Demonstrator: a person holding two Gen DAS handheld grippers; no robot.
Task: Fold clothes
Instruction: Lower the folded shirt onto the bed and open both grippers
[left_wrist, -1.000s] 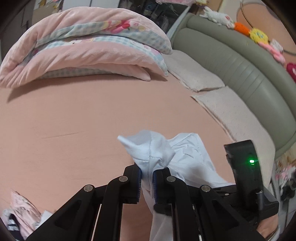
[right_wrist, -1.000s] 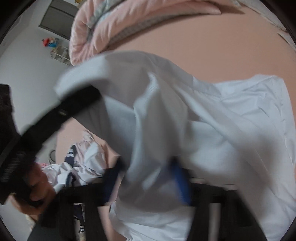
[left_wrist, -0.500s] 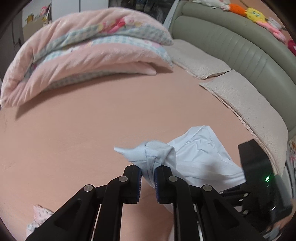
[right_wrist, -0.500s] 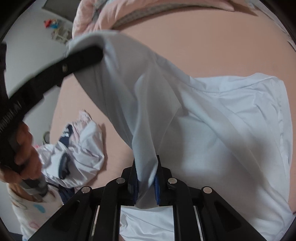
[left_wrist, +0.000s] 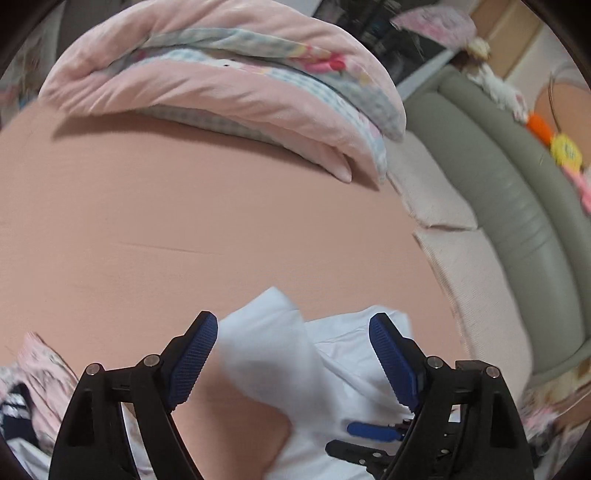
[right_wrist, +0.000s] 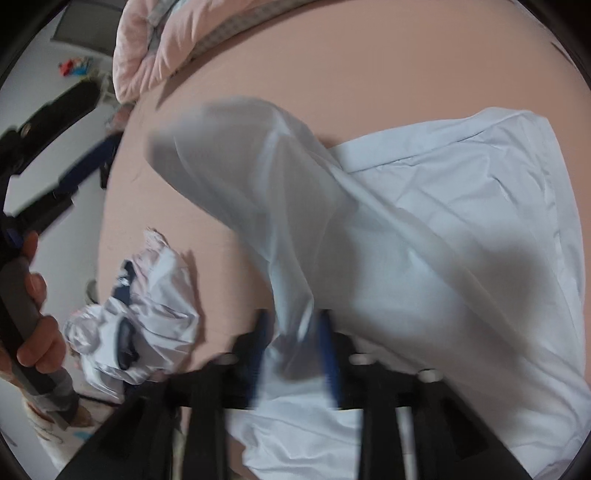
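Left gripper (left_wrist: 293, 354): black frame, blue ribbed pads, jaws spread wide. I see nothing clamped between them; a loose fold of cloth lies in the gap.

Right gripper (right_wrist: 295, 354): badly blurred in its own view. Its blue pads sit close together with a strip of cloth running down between them; I read it as pinched on the shirt.

Garment: pale white-blue cotton shirt (right_wrist: 443, 240), spread across the bed on my right side, wrinkled, with a seamed edge showing at its far end. One part rises from the right gripper as a lifted, blurred flap. In the left wrist view the same shirt (left_wrist: 280, 365) bunches just ahead of the open pads.

Bed: salmon-pink sheet (left_wrist: 184, 229), mostly bare ahead of the left gripper, with one faint crease across it.

Far end of bed: folded pink quilt with a pale checked lining (left_wrist: 221, 81), lying on the sheet.

Right of bed: two cream cushions (left_wrist: 436, 199) against a padded grey-green headboard (left_wrist: 517, 192); small bright soft toys sit along its top, too blurred to identify.

Near left: crumpled pile of white, pink and navy clothes (right_wrist: 144, 314), well apart from the shirt. Its edge shows low in the left wrist view (left_wrist: 33, 387).

Left hand (right_wrist: 33, 325): wrapped round a grey handle at the frame edge of the right wrist view.
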